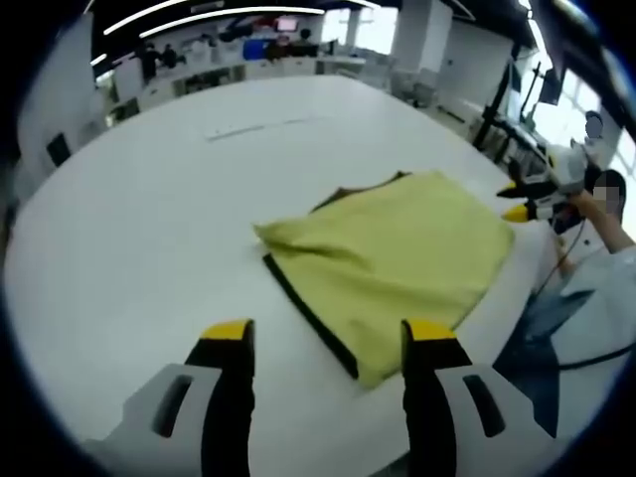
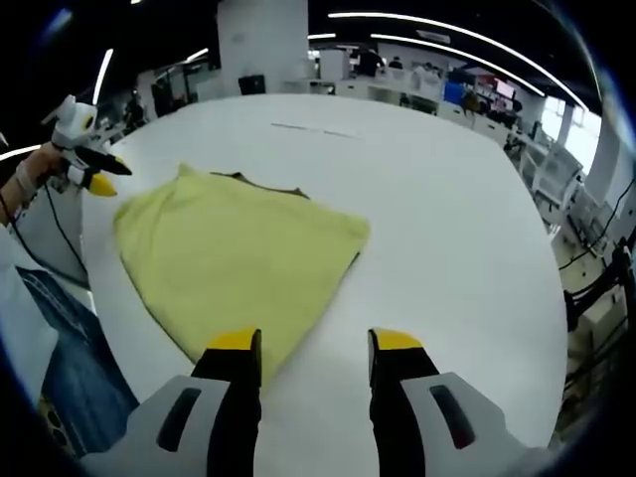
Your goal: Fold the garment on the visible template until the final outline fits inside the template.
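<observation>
A yellow garment (image 1: 397, 253) lies folded flat on the white table, covering a dark template whose black edge (image 1: 308, 316) shows along its near left side and at its far edge. My left gripper (image 1: 328, 334) hovers open in front of the garment's near corner, holding nothing. My right gripper (image 1: 525, 201) is at the garment's far right corner, its yellow tips apart. In the right gripper view the garment (image 2: 234, 258) spreads ahead and left of my open right gripper (image 2: 315, 341). My left gripper (image 2: 94, 171) shows by the garment's far left corner.
The broad white table (image 1: 149, 238) stretches away past the garment, with a thin line mark (image 1: 248, 128) far out. A person in a white sleeve and jeans (image 1: 586, 298) stands at the table edge. Desks and columns fill the office behind.
</observation>
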A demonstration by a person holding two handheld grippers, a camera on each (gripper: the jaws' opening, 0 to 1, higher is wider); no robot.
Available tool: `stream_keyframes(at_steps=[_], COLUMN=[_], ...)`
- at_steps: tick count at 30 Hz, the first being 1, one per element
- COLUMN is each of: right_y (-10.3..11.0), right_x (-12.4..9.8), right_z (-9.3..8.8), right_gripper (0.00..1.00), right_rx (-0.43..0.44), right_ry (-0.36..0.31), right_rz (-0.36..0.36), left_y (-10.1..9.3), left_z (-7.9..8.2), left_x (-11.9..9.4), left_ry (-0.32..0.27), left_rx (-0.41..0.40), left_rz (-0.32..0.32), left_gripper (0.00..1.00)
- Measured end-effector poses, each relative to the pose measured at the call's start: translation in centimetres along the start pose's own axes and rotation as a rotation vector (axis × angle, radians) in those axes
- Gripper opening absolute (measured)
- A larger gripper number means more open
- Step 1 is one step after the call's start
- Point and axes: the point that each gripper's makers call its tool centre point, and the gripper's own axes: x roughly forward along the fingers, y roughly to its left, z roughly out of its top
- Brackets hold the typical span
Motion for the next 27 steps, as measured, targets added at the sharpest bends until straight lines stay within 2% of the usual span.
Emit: stream_keyframes(at_steps=[6, 10, 13, 15, 22, 25, 27], right_y=[0.3, 0.7, 1.0, 1.0, 1.5, 1.7, 1.8], right_x=[-0.3, -0.5, -0.6, -0.7, -1.0, -1.0, -1.1], right_z=[-0.6, -0.9, -1.3, -1.6, -2.2, -2.5, -2.6], right_gripper=[0.39, 0.36, 0.36, 0.35, 0.30, 0.30, 0.30], right_rx=[0.009, 0.023, 0.029, 0.032, 0.053, 0.054, 0.057], right_ry=[0.004, 0.001, 0.001, 0.008, 0.011, 0.016, 0.015], right_rz=[0.004, 0.014, 0.017, 0.019, 0.031, 0.031, 0.034], left_y=[-0.2, -0.7, -1.2, -1.2, -1.8, -2.2, -2.4], left_z=[-1.4, -2.5, -3.3, -3.5, -4.3, -5.0, -5.2], left_x=[0.0, 0.1, 0.2, 0.2, 0.1, 0.3, 0.3], left_ry=[0.025, 0.050, 0.061, 0.062, 0.071, 0.095, 0.100], left_rx=[-0.024, -0.046, -0.062, -0.070, -0.092, -0.098, -0.094], left_rz=[0.008, 0.001, -0.006, 0.000, -0.009, -0.018, -0.019], left_gripper=[0.55, 0.47, 0.45, 0.47, 0.40, 0.41, 0.38])
